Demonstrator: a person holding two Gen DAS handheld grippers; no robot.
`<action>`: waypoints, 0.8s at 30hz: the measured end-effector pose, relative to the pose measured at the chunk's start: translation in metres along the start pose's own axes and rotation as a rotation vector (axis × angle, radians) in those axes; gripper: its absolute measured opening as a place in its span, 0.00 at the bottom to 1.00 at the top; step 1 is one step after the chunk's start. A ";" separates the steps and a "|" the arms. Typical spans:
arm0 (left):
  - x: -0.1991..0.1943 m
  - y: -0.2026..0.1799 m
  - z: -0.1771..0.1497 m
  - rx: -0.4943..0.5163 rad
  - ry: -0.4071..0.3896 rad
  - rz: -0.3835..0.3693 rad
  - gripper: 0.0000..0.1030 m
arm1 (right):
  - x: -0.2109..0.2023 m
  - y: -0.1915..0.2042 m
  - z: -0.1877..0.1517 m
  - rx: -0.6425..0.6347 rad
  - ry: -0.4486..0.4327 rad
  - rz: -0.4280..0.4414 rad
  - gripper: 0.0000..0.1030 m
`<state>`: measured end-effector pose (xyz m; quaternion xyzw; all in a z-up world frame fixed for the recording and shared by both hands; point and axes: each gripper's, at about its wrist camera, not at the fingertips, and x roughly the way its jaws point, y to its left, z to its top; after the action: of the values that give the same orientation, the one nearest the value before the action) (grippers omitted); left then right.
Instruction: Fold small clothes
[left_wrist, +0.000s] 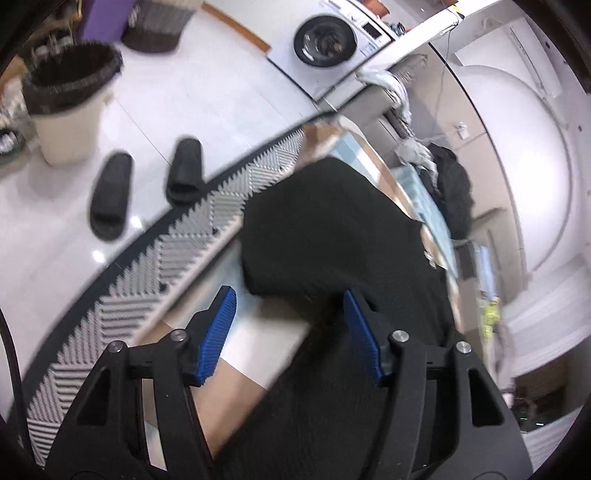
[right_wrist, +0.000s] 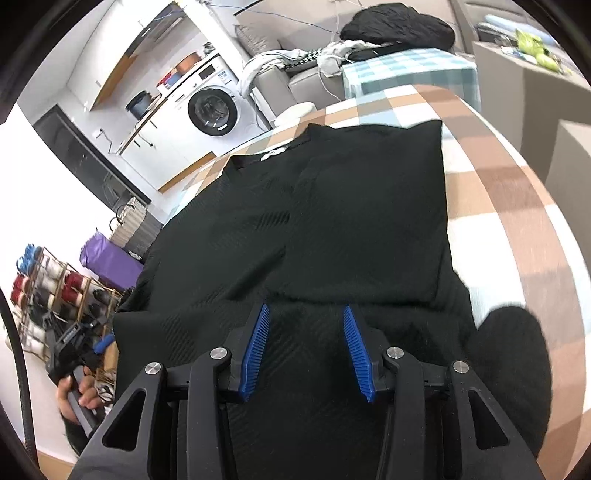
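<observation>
A black shirt (right_wrist: 332, 206) lies flat on a brown, white and blue checked cloth (right_wrist: 517, 206), its right side folded in over the body. My right gripper (right_wrist: 306, 308) hovers over the shirt's near hem, open, with nothing pinched between its blue pads. In the left wrist view the same black shirt (left_wrist: 332, 221) has a folded corner lying just ahead of my left gripper (left_wrist: 289, 293). That gripper is open, with the checked cloth (left_wrist: 258, 332) and the shirt's edge below its pads. The left gripper (right_wrist: 70, 347) also shows at the lower left of the right wrist view, held by a hand (right_wrist: 74, 398).
On the floor to the left are a zigzag-patterned mat (left_wrist: 147, 280), two black slippers (left_wrist: 110, 195), a lined bin (left_wrist: 66, 103), a purple bag (right_wrist: 107, 258) and a shoe rack (right_wrist: 48, 295). A washing machine (right_wrist: 214, 110) stands behind. A sofa carries a pile of clothes (right_wrist: 399, 22).
</observation>
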<state>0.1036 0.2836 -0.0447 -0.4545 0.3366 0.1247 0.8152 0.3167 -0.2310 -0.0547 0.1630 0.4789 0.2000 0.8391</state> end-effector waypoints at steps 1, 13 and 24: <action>0.004 0.000 -0.001 -0.010 0.015 -0.025 0.56 | 0.000 -0.001 -0.002 0.007 0.002 0.002 0.42; 0.052 -0.019 0.018 -0.091 -0.030 0.001 0.42 | -0.005 -0.006 -0.009 0.054 -0.026 0.001 0.43; 0.050 -0.131 0.033 0.297 -0.239 0.148 0.03 | -0.015 -0.022 -0.021 0.107 -0.050 -0.008 0.43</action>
<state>0.2220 0.2331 0.0199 -0.2854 0.2849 0.1865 0.8959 0.2956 -0.2561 -0.0639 0.2108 0.4687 0.1665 0.8415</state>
